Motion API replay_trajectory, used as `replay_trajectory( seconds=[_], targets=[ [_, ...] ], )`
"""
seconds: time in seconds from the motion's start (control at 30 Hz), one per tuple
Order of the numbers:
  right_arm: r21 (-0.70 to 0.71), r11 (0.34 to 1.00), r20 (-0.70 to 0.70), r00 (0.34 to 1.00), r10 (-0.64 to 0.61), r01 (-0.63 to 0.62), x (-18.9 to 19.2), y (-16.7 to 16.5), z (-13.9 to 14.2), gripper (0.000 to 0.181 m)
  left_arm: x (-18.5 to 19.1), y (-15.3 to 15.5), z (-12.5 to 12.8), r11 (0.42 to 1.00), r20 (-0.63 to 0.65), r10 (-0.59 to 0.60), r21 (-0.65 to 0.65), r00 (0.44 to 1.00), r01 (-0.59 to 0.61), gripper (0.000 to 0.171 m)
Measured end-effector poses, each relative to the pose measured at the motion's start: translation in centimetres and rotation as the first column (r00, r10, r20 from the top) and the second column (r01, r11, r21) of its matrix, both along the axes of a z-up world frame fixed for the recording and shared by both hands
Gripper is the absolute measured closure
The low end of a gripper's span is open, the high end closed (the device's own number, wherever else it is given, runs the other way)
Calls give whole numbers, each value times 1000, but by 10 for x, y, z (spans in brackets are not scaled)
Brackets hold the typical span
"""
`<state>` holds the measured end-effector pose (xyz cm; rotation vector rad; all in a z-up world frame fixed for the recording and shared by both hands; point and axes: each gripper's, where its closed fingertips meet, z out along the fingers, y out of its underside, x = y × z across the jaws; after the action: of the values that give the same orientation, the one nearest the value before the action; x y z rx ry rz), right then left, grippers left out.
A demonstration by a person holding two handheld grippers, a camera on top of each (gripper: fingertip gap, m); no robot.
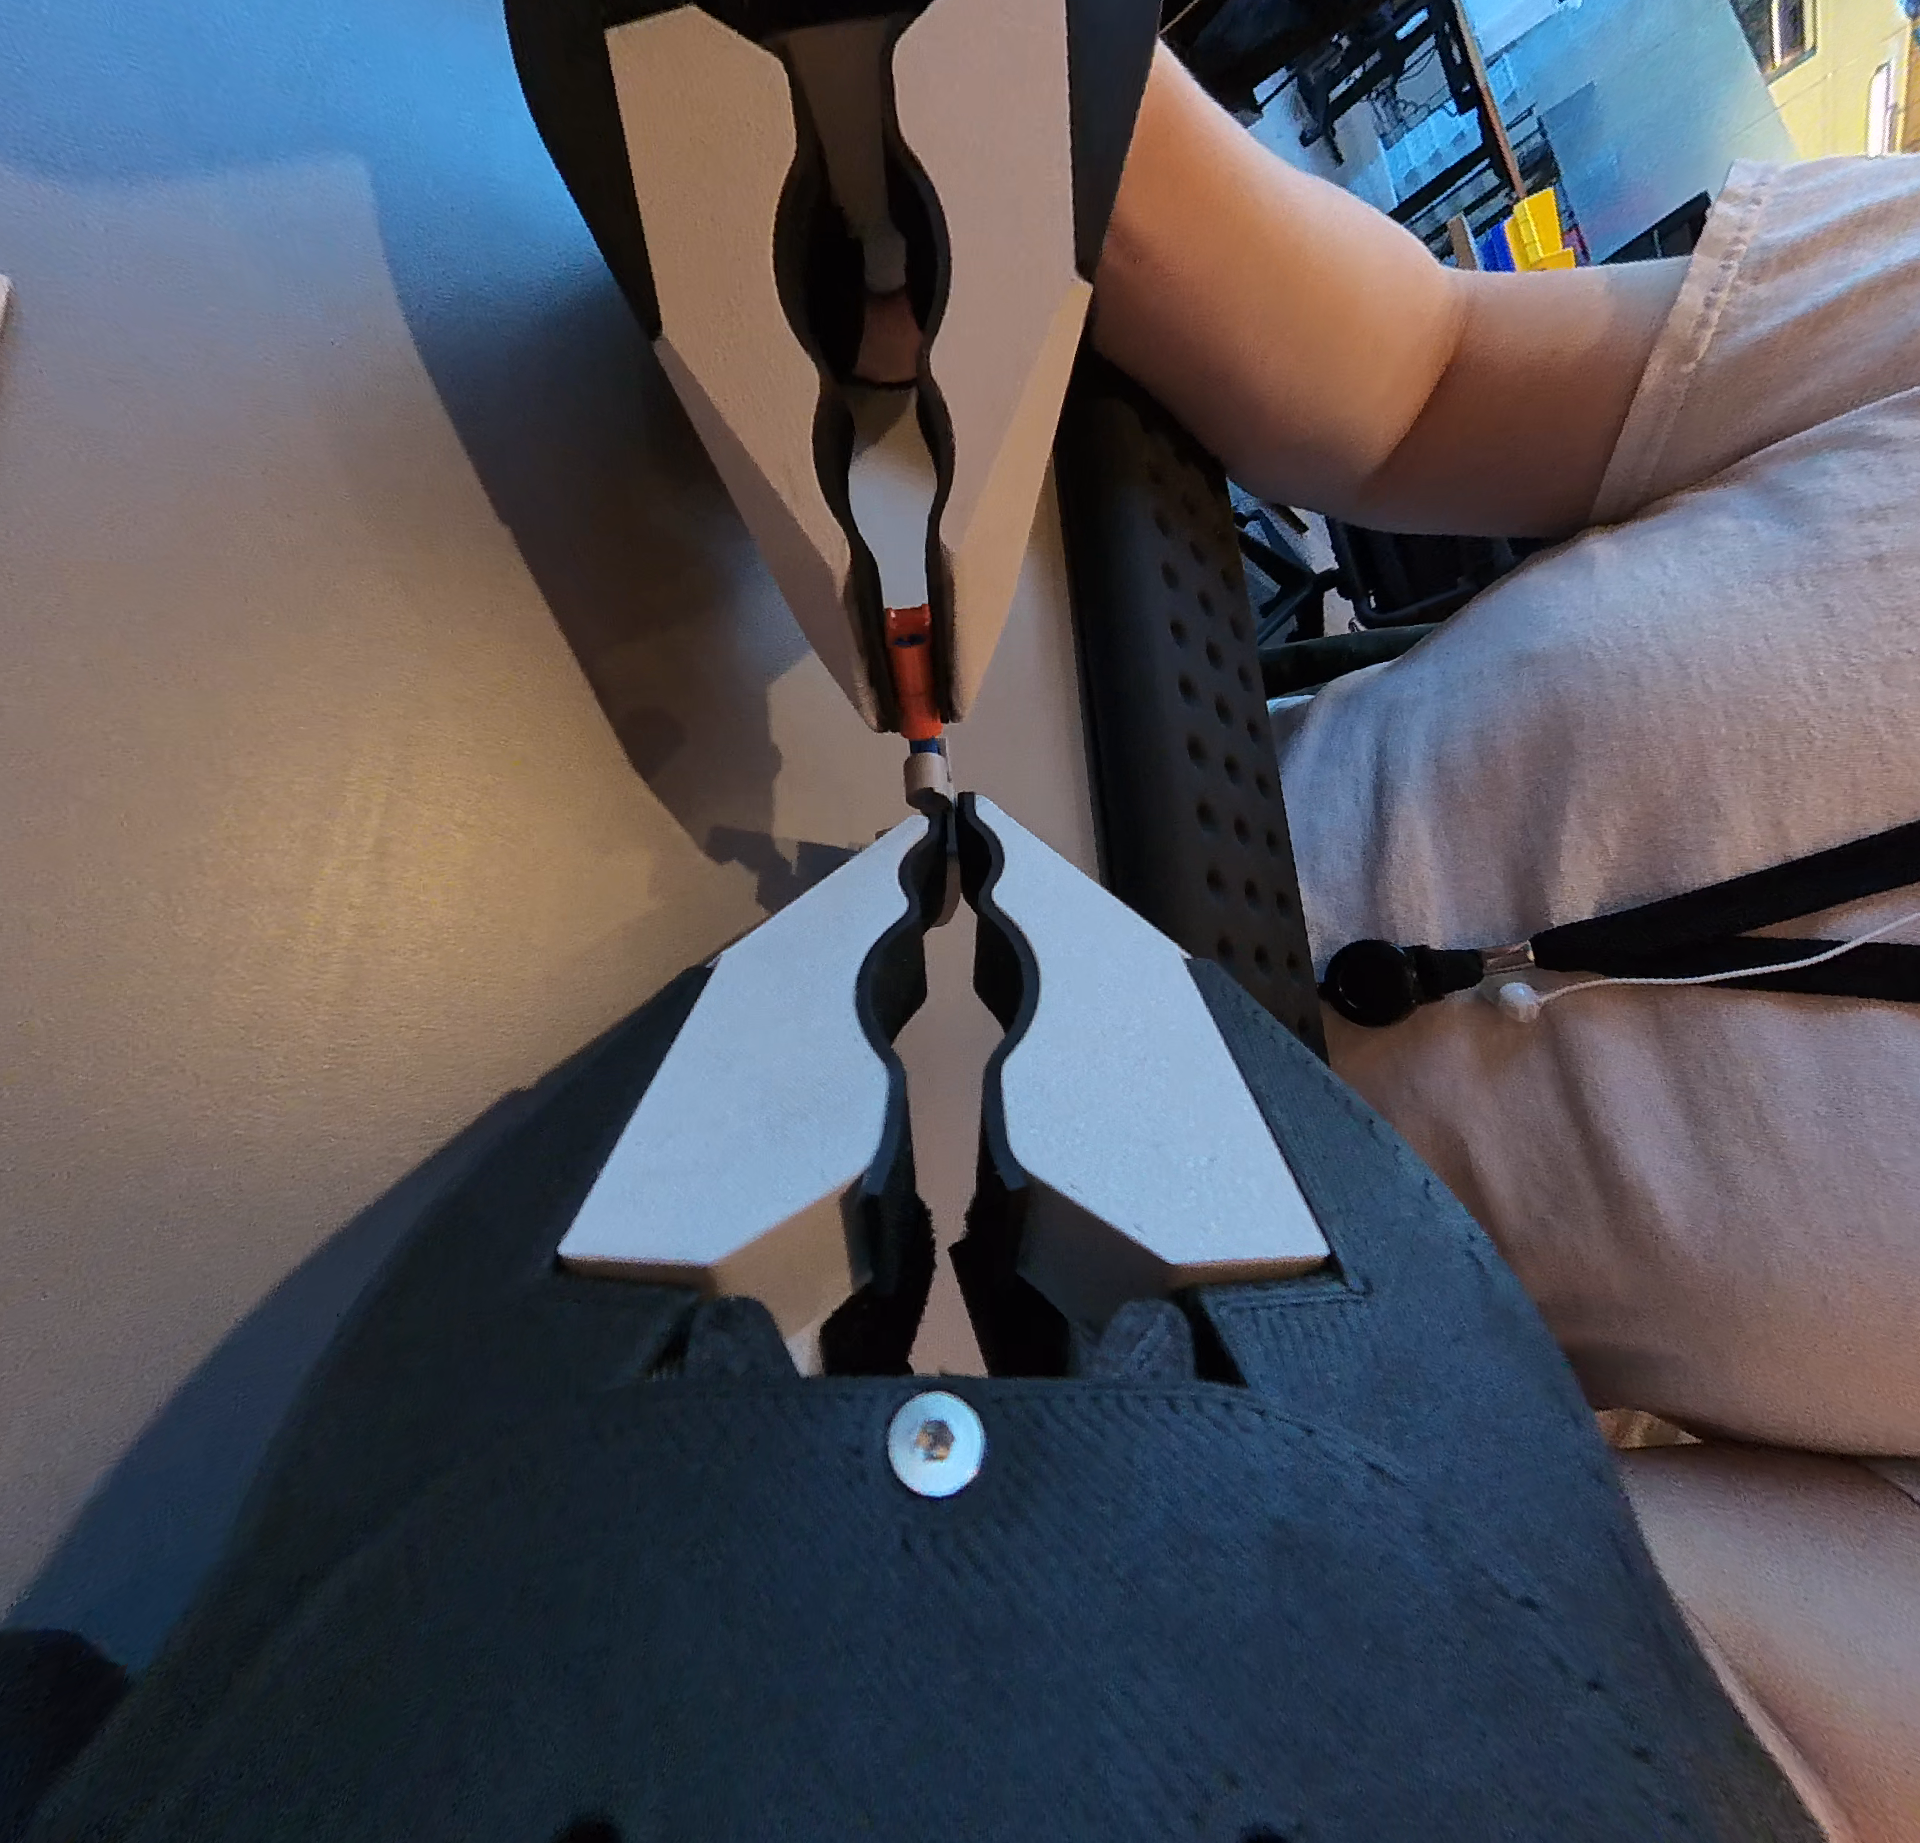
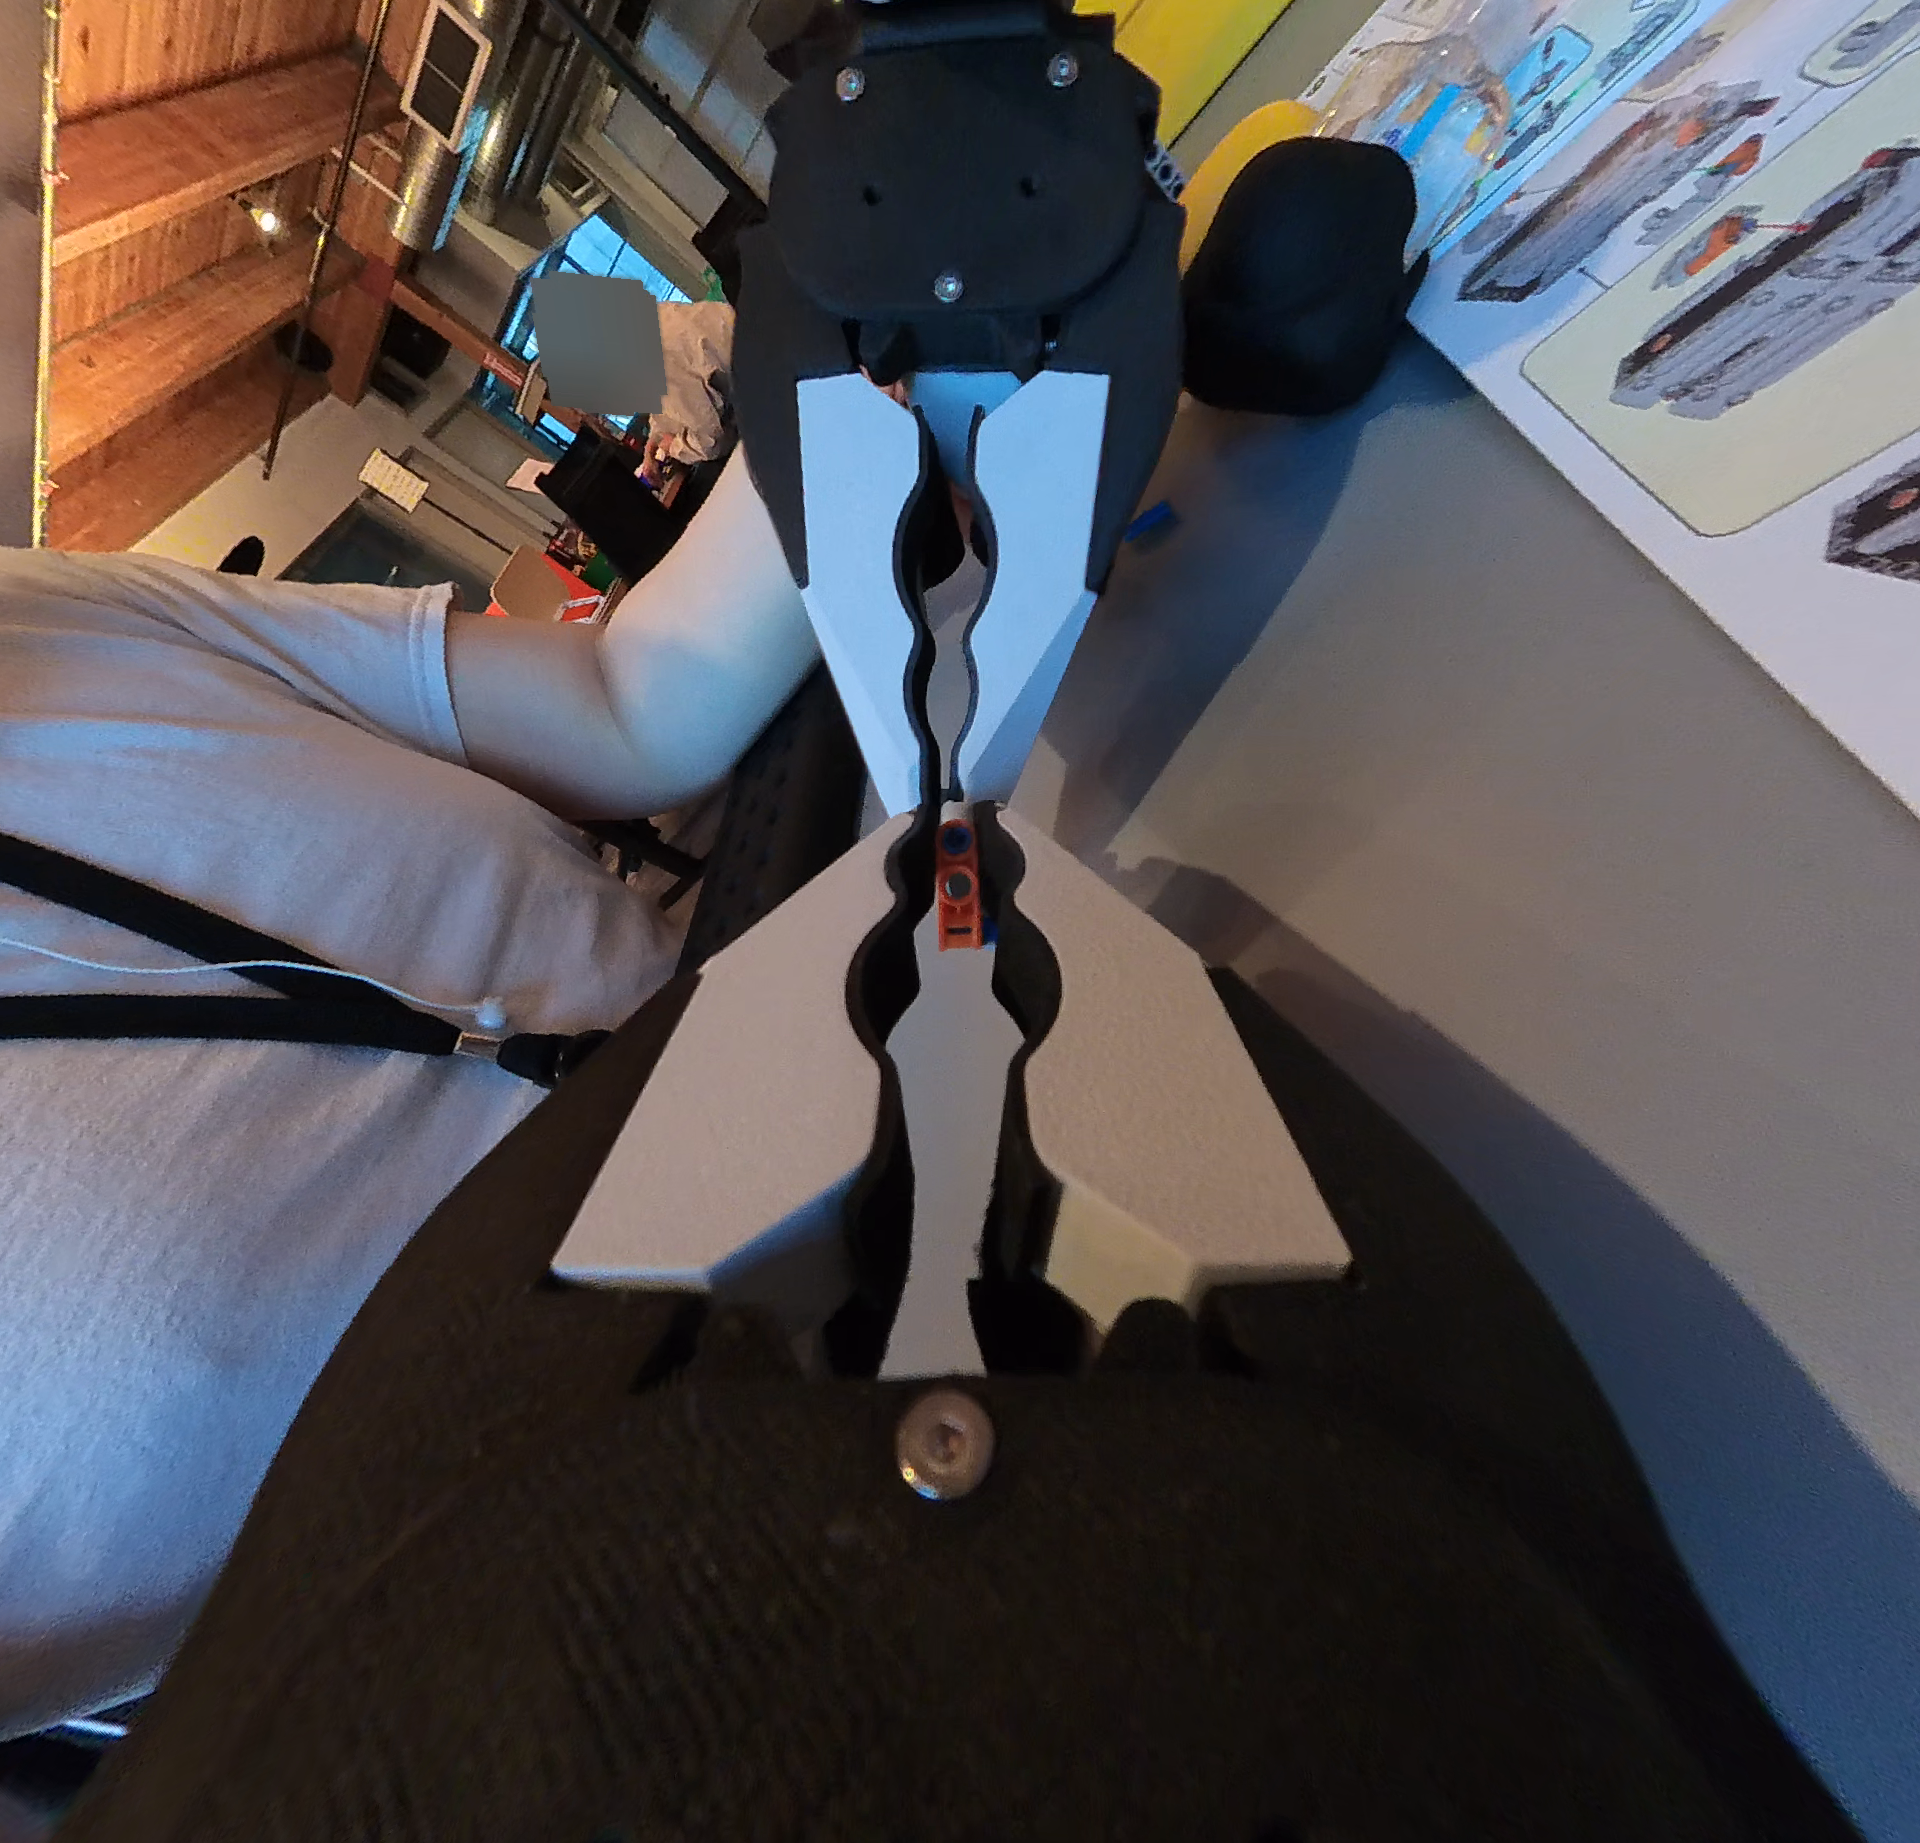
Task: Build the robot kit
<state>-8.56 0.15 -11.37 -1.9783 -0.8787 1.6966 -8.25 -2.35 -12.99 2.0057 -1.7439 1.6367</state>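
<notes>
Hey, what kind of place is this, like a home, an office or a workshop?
Probably a shared workshop or lab. A printed building-instruction sheet lies on the grey table, metal shelving with yellow and blue storage bins stands behind the person, and exposed wooden ceiling beams with silver ducts run overhead.

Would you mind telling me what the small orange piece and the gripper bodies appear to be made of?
The orange piece looks like moulded plastic, smooth and slightly glossy, with a crisp round hole. The black gripper body looks like 3D-printed plastic, matte with fine layer ridges. Its pale fingers appear matte, possibly also printed.
</notes>
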Motion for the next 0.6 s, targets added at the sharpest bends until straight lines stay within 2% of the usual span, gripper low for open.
replay_trajectory(
  seconds=[0.27, 0.37, 0.47, 0.6],
  targets=[
    [-27, 999, 3, 999, -33, 33, 0, 4, -2, 176, -1, 4, 0, 1000, 2, 23, -10, 1000, -23, 171],
    [-19, 1000, 51, 999, -11, 11, -3, 0, -9, 176, 3, 3, 14, 999, 66, 31, -47, 997, -28, 171],
    [-11, 1000, 70, 998, 7, -6, -4, -4, -11, 176, 0, 1, 7, 1000, 34, 10, -12, 999, -9, 171],
    [29, 998, 54, 997, -55, 53, 4, 8, -7, 176, -5, 4, 1, 1000, -10, 22, 13, 1000, -22, 171]
  ],
)
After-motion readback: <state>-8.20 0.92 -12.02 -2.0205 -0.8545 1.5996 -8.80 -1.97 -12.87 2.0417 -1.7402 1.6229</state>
